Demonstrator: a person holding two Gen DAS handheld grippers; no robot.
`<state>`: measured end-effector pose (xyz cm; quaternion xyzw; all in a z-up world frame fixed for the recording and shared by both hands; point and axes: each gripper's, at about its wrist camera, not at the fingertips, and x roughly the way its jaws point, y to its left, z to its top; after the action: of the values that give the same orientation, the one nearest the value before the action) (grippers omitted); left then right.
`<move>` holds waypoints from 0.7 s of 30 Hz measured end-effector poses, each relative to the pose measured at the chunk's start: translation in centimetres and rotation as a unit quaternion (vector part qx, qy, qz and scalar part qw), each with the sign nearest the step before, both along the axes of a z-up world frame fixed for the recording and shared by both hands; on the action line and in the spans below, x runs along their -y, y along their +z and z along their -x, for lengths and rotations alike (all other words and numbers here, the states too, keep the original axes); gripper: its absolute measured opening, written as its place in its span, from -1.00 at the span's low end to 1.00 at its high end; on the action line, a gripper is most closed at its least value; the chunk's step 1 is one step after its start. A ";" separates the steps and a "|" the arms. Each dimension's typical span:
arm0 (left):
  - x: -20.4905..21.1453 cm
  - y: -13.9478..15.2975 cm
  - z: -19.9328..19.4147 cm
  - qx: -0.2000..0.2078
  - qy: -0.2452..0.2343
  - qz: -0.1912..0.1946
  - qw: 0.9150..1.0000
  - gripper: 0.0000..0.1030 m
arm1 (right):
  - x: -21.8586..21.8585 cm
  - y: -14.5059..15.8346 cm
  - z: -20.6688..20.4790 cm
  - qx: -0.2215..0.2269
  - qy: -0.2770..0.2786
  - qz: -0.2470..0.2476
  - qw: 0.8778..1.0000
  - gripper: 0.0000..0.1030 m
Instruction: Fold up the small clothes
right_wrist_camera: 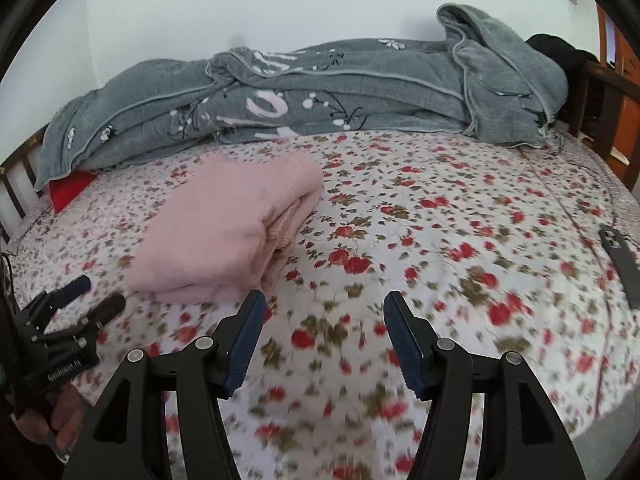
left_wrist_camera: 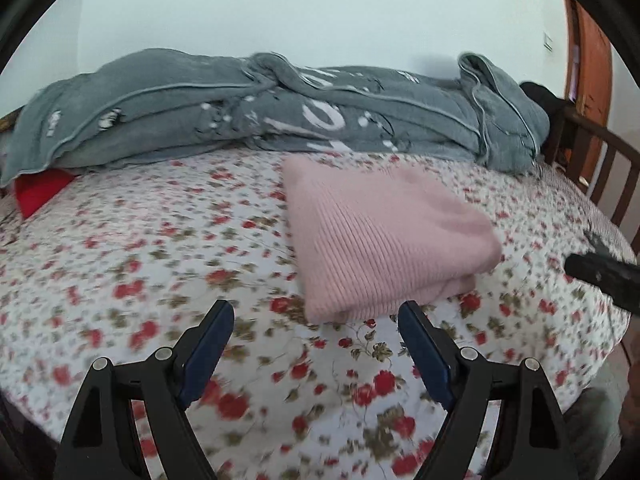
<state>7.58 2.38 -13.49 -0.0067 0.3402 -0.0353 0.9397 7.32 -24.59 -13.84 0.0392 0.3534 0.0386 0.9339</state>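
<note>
Lying folded into a thick rectangle, the pale pink ribbed knit garment (left_wrist_camera: 384, 236) rests on the bed's white sheet with red flowers (left_wrist_camera: 160, 248), just ahead of both grippers. Left gripper (left_wrist_camera: 316, 316) spread, nothing between its pads. Right gripper (right_wrist_camera: 324, 308) likewise spread and empty, the garment to its left. Risk, as a judgement: the loose layered edge facing the right gripper could spring apart if a finger snags it; soft bedding gives little support for pressing creases. Grey printed blanket (left_wrist_camera: 280, 108) bunched along the white wall (left_wrist_camera: 320, 12); dark wooden bed rail (left_wrist_camera: 612, 168) at right; red cloth (left_wrist_camera: 40, 192) under blanket.
</note>
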 end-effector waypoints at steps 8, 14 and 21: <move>-0.2 5.4 5.4 0.028 0.021 -0.015 0.999 0.72 | -0.3 4.9 6.4 0.067 -0.034 0.030 0.997 0.96; 0.6 7.2 7.7 0.043 0.022 -0.025 0.999 0.80 | -0.6 6.4 9.3 0.080 -0.037 0.033 0.996 0.98; 0.8 7.5 8.7 0.044 0.029 -0.016 0.998 0.80 | -0.7 6.9 10.8 0.084 -0.031 0.021 0.996 0.98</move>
<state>-1.11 1.54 -6.00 -0.0001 0.2991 -0.0026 0.9542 -3.52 -23.91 -6.96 0.0272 0.2731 0.0054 0.9616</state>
